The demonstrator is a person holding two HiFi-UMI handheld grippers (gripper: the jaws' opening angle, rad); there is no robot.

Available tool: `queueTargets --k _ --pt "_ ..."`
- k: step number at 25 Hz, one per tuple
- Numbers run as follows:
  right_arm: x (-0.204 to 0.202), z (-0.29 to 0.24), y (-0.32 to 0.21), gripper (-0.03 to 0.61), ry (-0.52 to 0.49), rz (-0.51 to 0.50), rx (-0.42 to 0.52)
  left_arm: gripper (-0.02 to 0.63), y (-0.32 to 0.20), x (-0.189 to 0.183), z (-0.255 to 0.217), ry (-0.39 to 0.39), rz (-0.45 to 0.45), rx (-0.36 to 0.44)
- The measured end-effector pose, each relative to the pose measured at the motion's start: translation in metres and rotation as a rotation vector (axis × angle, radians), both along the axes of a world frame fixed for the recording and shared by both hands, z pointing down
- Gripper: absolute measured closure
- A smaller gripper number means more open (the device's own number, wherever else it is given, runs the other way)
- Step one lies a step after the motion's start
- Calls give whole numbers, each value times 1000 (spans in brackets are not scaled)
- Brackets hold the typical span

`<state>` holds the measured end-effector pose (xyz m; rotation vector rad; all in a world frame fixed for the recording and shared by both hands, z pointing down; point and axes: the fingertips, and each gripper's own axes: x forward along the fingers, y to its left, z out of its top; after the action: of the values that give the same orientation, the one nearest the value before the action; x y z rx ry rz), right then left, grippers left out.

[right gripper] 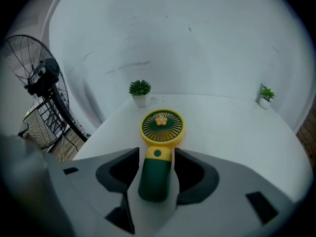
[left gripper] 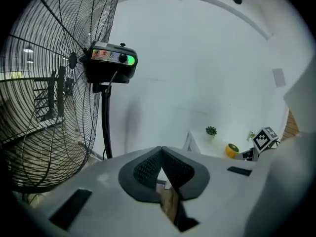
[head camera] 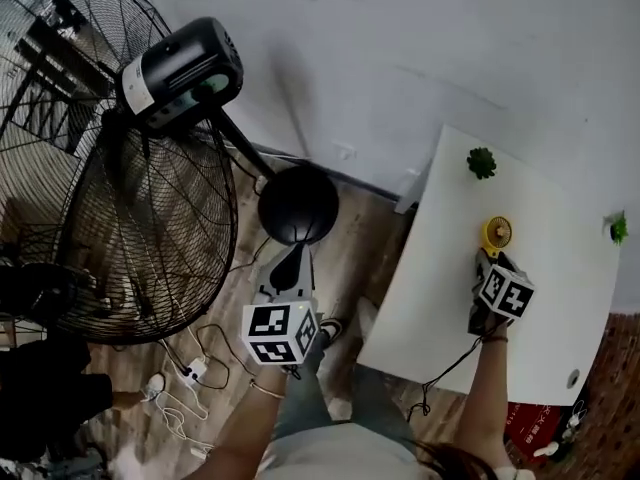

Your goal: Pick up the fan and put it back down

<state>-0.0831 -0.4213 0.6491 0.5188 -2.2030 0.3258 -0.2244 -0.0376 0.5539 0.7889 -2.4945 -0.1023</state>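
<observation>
So, the right tongs (right gripper: 157, 154) are closed onto the dark green handle of the handheld fan (right gripper: 162, 126), one pad on each side of it. The fan's round yellow head sticks out just past the tips, with its grille and a little flower in the middle facing up. As far as I can see it's lying flat on the white table (right gripper: 232, 127). From the head view, the right tongs (head camera: 488, 260) and the handheld fan (head camera: 497, 234) sit around the middle of the table (head camera: 450, 298).

The left tongs (left gripper: 161, 149) are pinched together, pads meeting at the tips with nothing between them. They're off to the side of the table, held over the wood floor (head camera: 350, 258), and the left tongs (head camera: 297, 251) show up just below a round black base (head camera: 297, 204).

Further out on the table there's a small potted plant (right gripper: 140, 90) at the far edge behind the fan and a second small plant (right gripper: 266, 95) over at the right edge.

Then there's the big floor fan (left gripper: 44, 98) left of everything. It has a huge black wire cage, and the control box (left gripper: 111, 63) on its pole has a green light on. White wall behind all of it, and some cables (head camera: 190, 368) are tangled on the floor near the person's feet.
</observation>
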Motion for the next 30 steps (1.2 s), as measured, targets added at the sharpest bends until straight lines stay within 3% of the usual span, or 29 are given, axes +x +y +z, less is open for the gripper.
queueTargets --k 14,30 --pt "-2 2 1 390 13 -14 -1 603 19 18 -4 -4 -48 -1" --pt "3 2 4 399 30 -16 -30 603 25 32 -15 -25 -40 -10"
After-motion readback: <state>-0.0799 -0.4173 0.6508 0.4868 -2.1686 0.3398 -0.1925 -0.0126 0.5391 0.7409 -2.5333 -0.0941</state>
